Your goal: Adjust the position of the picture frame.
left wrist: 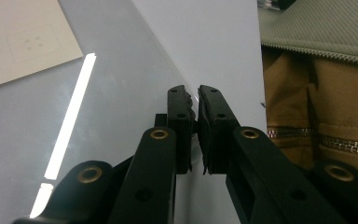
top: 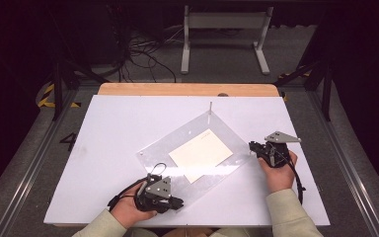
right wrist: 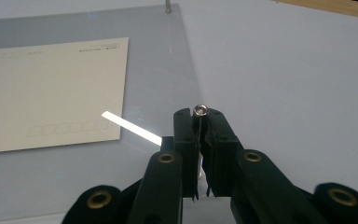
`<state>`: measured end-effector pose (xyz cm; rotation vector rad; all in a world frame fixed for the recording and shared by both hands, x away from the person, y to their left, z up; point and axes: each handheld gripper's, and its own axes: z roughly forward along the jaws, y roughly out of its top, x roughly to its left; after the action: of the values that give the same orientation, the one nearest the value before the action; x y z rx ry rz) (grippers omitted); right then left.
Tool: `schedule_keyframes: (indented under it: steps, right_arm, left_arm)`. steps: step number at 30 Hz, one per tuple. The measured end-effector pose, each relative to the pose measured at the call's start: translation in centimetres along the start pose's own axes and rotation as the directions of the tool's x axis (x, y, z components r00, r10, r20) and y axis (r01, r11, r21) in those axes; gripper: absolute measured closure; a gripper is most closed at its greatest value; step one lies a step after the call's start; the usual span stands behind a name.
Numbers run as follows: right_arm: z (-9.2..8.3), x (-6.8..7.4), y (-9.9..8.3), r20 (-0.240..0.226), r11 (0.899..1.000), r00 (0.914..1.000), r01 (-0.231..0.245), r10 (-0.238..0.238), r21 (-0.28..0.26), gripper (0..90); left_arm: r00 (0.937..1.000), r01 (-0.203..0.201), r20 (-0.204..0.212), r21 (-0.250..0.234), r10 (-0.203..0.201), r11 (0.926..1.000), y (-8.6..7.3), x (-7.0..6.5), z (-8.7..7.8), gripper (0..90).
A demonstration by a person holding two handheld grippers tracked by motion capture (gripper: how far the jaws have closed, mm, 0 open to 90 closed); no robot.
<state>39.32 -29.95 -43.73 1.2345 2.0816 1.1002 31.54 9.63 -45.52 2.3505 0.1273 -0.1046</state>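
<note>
There are two grippers, one in each hand, and both work on one clear plastic sheet that lies turned at an angle on the white table. One cream paper card lies under or inside this sheet.

The right gripper has its jaws closed on one small screw. The round metal head of the screw stands just above the jaw tips, and the thin shaft goes down between the pads. The screw is at the corner of the sheet nearest to this gripper.

The left gripper has its jaws closed also, with only a thin slit between the pads. The near edge of the sheet runs into this slit, so the pads seem to pinch it.

One more screw stands upright at the far corner of the sheet, well ahead of both pairs of jaws.
</note>
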Motion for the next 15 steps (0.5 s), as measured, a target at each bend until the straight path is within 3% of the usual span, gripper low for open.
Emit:
schedule_keyframes:
  steps: [3, 4, 6, 8, 9, 10, 11, 12, 13, 15]
  right_arm:
    - [0.0, 0.0, 0.0, 0.001, 1.0, 1.0, -0.001, 0.001, -0.001, 83.7]
    - [0.0, 0.0, 0.0, 0.0, 1.0, 1.0, -0.002, 0.002, -0.002, 83.6]
    - [0.0, 0.0, 0.0, 0.001, 1.0, 1.0, -0.002, 0.002, -0.003, 83.6]
    - [0.0, 0.0, 0.0, 0.001, 1.0, 1.0, -0.002, 0.002, -0.003, 83.6]
    - [0.0, 0.0, 0.0, 0.001, 1.0, 1.0, -0.002, 0.002, -0.004, 83.5]
    - [0.0, 0.0, 0.0, 0.001, 1.0, 1.0, -0.003, 0.003, -0.004, 83.5]
    - [0.0, 0.0, 0.0, 0.001, 1.0, 1.0, -0.004, 0.004, -0.004, 83.4]
    - [0.0, 0.0, 0.0, 0.002, 1.0, 1.0, -0.005, 0.005, -0.005, 83.5]
    - [0.0, 0.1, 0.0, 0.002, 1.0, 1.0, -0.006, 0.006, -0.005, 83.4]
    - [0.1, 0.1, -0.1, 0.004, 1.0, 1.0, -0.004, 0.004, -0.006, 83.4]
  left_arm:
    - [0.9998, 0.02, -0.005, -0.023, -0.02, 0.9995, -0.2, 0.4, -0.7, 77.0]
    - [0.999, 0.029, -0.032, -0.045, -0.03, 0.9986, -0.2, 0.6, -1.2, 74.0]
    - [0.9922, 0.062, -0.101, -0.101, -0.072, 0.993, -0.4, 1.2, -2.7, 69.5]
    - [0.9765, 0.101, -0.171, -0.175, -0.131, 0.9793, -0.9, 2.0, -4.3, 65.8]
    - [0.9604, 0.129, -0.214, -0.224, -0.178, 0.966, -1.2, 2.8, -5.4, 64.4]
    - [0.9483, 0.143, -0.243, -0.244, -0.203, 0.9592, -1.5, 3.2, -6.0, 64.9]
    - [0.9189, 0.168, -0.307, -0.265, -0.248, 0.9496, -1.9, 3.9, -7.0, 64.1]
    - [0.8887, 0.179, -0.368, -0.272, -0.274, 0.9455, -2.3, 4.6, -7.8, 63.6]
    - [0.8695, 0.195, -0.394, -0.279, -0.298, 0.9403, -2.5, 4.9, -8.1, 63.0]
    - [0.8091, 0.241, -0.465, -0.296, -0.36, 0.9243, -3.2, 5.9, -8.9, 58.5]
